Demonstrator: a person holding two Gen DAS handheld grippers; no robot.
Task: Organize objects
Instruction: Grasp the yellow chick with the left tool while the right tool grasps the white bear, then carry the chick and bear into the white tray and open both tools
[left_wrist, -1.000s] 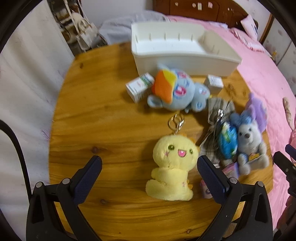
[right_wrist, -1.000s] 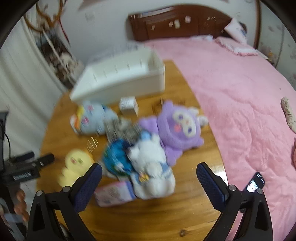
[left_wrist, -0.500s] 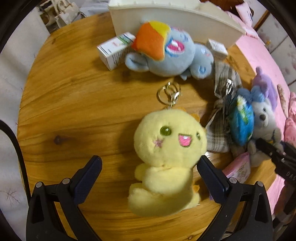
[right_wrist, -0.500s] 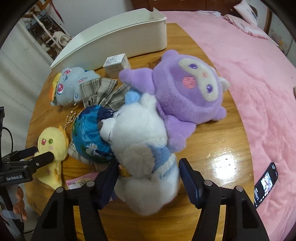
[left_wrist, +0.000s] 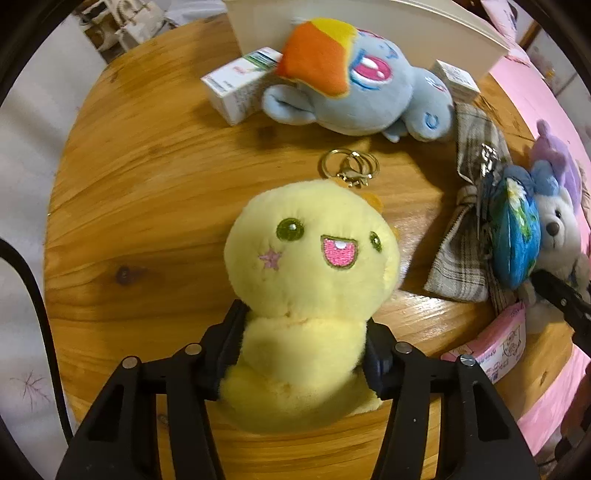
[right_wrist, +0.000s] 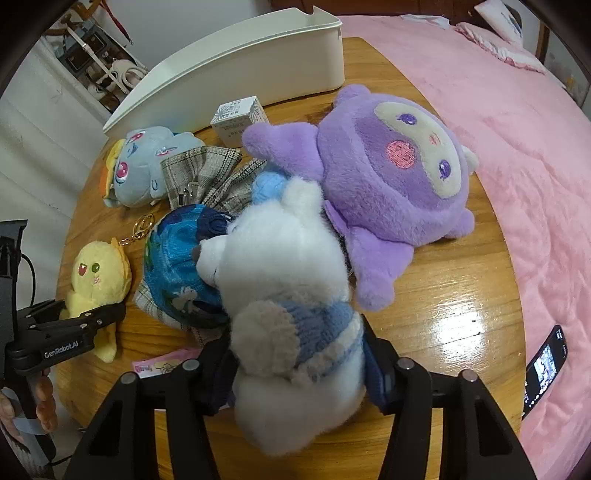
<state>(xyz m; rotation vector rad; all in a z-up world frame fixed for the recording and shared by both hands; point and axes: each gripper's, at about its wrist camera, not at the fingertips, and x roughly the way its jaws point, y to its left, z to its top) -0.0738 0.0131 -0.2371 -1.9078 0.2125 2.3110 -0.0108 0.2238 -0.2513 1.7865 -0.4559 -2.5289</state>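
Note:
My left gripper (left_wrist: 303, 350) is shut on the body of a yellow chick plush (left_wrist: 314, 266) with a gold keyring, lying on the round wooden table (left_wrist: 147, 177). It also shows in the right wrist view (right_wrist: 98, 273), held by the left gripper (right_wrist: 85, 317). My right gripper (right_wrist: 299, 365) is shut on the lower body of a white bear plush (right_wrist: 284, 280) in a blue sweater. A purple plush (right_wrist: 391, 177) lies right of the bear. A blue pony plush (left_wrist: 354, 96) lies near a long white bin (right_wrist: 236, 66).
A blue patterned pouch (right_wrist: 173, 266) and plaid cloth (right_wrist: 207, 173) lie between the plushes. Two small boxes (left_wrist: 236, 88) (right_wrist: 240, 120) stand by the bin. A pink packet (left_wrist: 495, 347) lies at the table's near edge. A pink bed (right_wrist: 498, 129) with a phone (right_wrist: 545, 369) is to the right.
Both grippers moved forward and closed: the left on the yellow chick, the right on the white bear. Both were open a second ago.

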